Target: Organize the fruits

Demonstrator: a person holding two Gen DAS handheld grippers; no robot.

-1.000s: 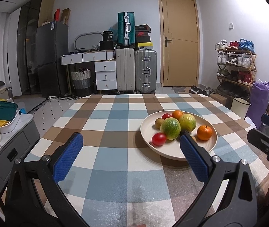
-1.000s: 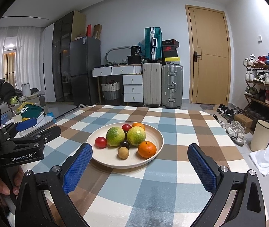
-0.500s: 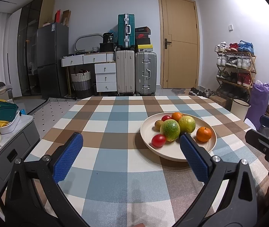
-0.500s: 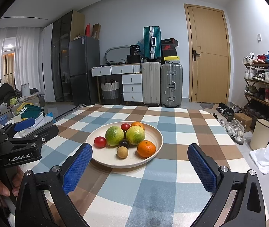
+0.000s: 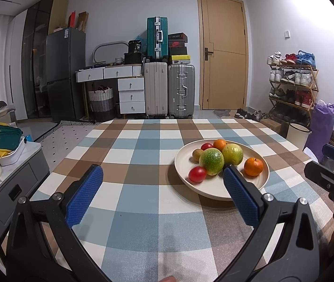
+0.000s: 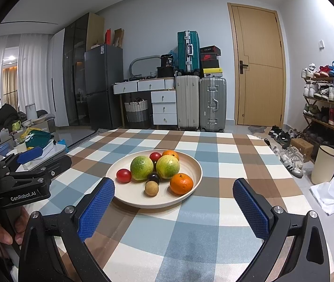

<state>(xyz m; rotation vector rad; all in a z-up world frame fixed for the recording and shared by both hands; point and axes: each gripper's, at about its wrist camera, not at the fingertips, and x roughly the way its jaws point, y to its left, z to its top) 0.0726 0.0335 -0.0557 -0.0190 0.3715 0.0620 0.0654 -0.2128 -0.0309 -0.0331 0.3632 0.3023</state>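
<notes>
A cream plate (image 5: 214,191) (image 6: 197,166) stands on the checkered tablecloth and holds several fruits: two green-yellow round fruits (image 6: 141,167), two oranges (image 6: 181,183), two red tomatoes (image 6: 123,175), a dark plum (image 6: 153,177) and a small tan fruit (image 6: 151,188). My left gripper (image 5: 162,183) is open and empty, low over the cloth to the left of the plate, its right finger in front of the plate's near edge. My right gripper (image 6: 174,196) is open and empty, in front of the plate. Each gripper shows at the other view's edge.
The table (image 5: 143,223) (image 6: 190,235) carries a blue, brown and white cloth. A low cabinet with containers (image 5: 4,164) stands left of it. Suitcases (image 5: 167,89), drawers, a fridge, a door, a shoe rack (image 5: 291,87) and a bin (image 6: 327,164) stand beyond.
Both cameras have tilted up slightly, so the plate sits a little lower in each view. Both grippers stay open and empty.
</notes>
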